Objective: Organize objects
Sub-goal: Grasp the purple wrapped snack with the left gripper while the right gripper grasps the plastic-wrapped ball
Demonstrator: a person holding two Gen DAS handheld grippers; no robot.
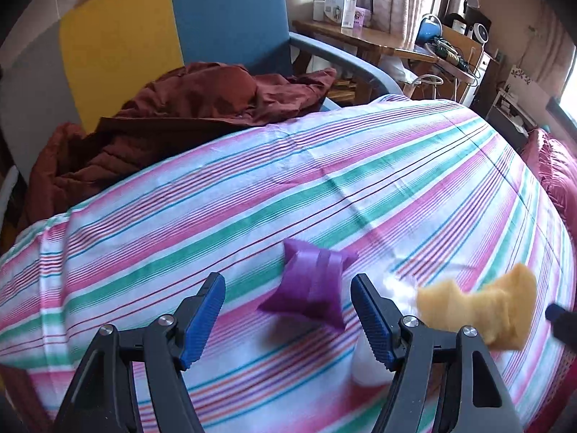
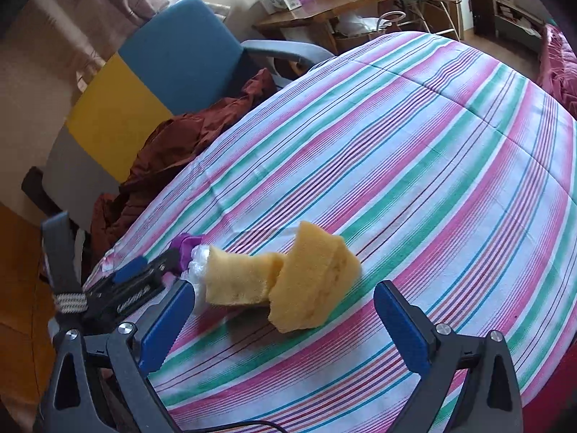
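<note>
A purple star-shaped object lies on the striped bedsheet, just ahead of my open left gripper, between its blue pads. A yellow sponge lies to its right, with a white crumpled thing partly hidden behind the right finger. In the right wrist view the sponge lies just ahead of my open, empty right gripper. The white crumpled thing and the purple object lie left of it, beside the left gripper.
A dark red jacket is heaped at the bed's far left edge, against a blue and yellow chair. A wooden desk with boxes stands behind. A red quilt lies at the right edge.
</note>
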